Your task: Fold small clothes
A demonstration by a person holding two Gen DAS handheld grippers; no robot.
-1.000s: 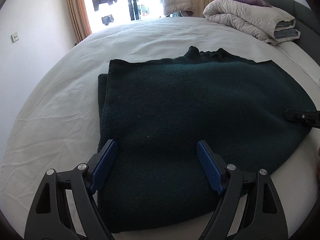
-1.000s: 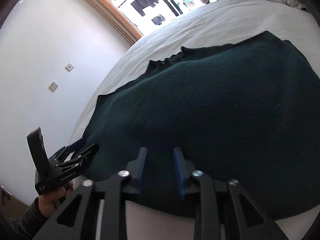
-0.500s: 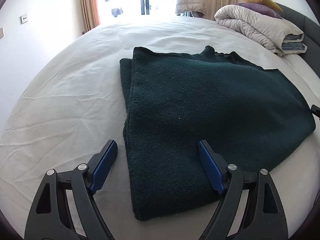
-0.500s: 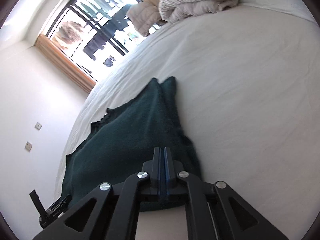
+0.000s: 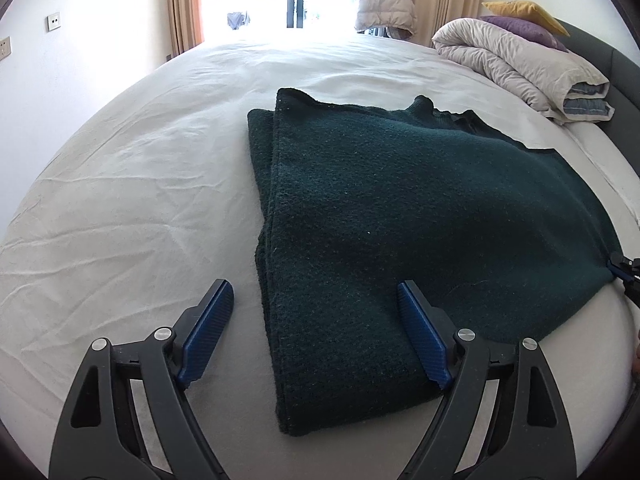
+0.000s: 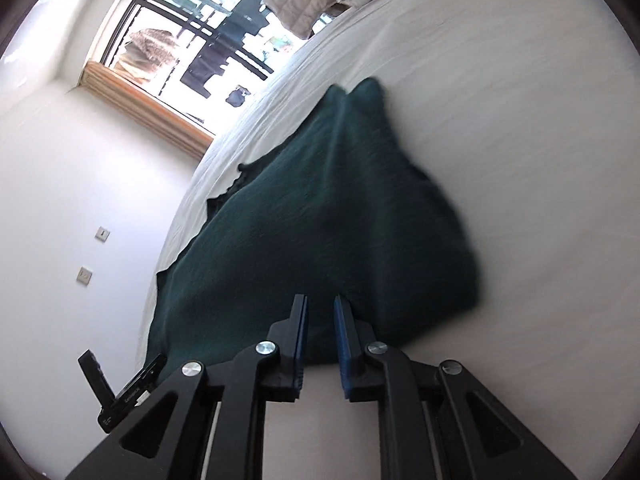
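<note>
Item: dark green knitted woollen sweater, lying flat on white-sheeted bed, already folded into a broad panel, doubled layers showing along left edge.

Handling, as judged: soft, limp, fairly thick and weighty for a garment; fuzzy knit, unlikely to slip; prone to sag and stretch when lifted by one point. Best taken at near corners or hem edge, both layers together.

Orientation: ribbed neckline at far end toward window; hem nearest. Long axis apparently left to right across bed, though fisheye distorts.

Left gripper: jaws spread wide, straddling near left edge, holding nothing.

Right gripper: jaws parted narrowly at sweater's near right edge; contact with cloth uncertain.
</note>
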